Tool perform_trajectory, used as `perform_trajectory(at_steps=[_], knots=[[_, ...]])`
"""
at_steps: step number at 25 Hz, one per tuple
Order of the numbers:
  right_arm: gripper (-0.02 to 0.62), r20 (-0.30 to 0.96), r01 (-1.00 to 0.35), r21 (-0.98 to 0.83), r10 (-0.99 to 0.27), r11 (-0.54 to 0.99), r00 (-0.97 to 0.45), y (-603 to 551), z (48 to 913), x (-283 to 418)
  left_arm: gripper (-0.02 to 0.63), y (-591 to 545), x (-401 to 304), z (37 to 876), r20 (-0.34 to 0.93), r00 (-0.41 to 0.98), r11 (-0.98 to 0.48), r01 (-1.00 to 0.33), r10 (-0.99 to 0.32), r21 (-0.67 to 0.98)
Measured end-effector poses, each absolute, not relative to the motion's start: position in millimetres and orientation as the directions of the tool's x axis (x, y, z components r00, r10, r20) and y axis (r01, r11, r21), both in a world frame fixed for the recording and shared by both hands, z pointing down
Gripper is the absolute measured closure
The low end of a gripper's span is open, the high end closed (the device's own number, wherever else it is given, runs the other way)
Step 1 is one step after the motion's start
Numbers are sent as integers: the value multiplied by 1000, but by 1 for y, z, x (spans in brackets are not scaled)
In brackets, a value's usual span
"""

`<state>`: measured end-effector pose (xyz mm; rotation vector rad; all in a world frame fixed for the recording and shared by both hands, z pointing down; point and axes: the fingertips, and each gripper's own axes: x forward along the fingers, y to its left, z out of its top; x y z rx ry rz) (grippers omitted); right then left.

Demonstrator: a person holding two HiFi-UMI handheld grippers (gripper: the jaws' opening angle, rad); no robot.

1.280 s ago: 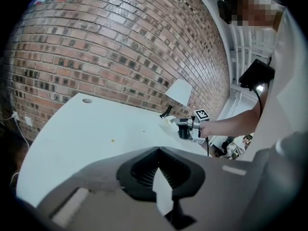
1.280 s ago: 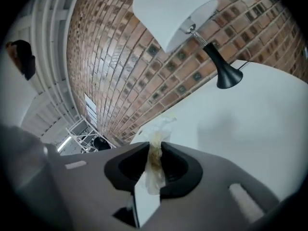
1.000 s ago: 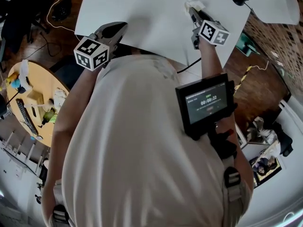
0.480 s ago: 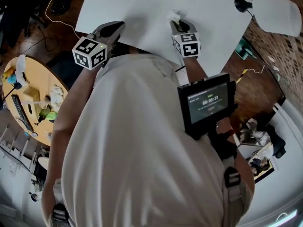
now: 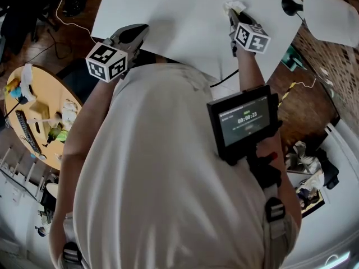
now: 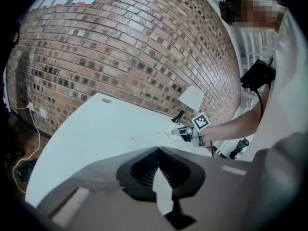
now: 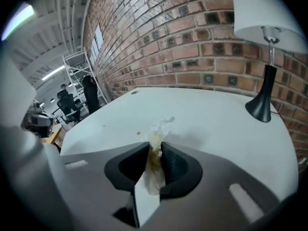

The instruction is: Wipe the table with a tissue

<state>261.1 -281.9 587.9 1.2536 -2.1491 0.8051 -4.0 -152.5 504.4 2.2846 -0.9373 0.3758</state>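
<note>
Tissue (image 7: pixel 155 150) shows brown stains only in right gripper view.

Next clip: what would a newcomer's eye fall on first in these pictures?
First, the brown-stained tissue pinched in the right gripper, held down at the white table on its far right side, near the black-stemmed lamp. Next, the left gripper, shut with nothing in it, at the table's near edge. A small lit screen on the person's chest also stands out in the head view.
</note>
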Motion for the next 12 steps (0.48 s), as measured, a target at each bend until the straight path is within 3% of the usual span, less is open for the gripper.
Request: perform_trajectory(at_steps=[12], knots=[[522, 710, -888, -79, -600, 453, -369, -333, 597, 249, 601, -157, -25, 505, 474, 671, -501, -741, -570, 446]])
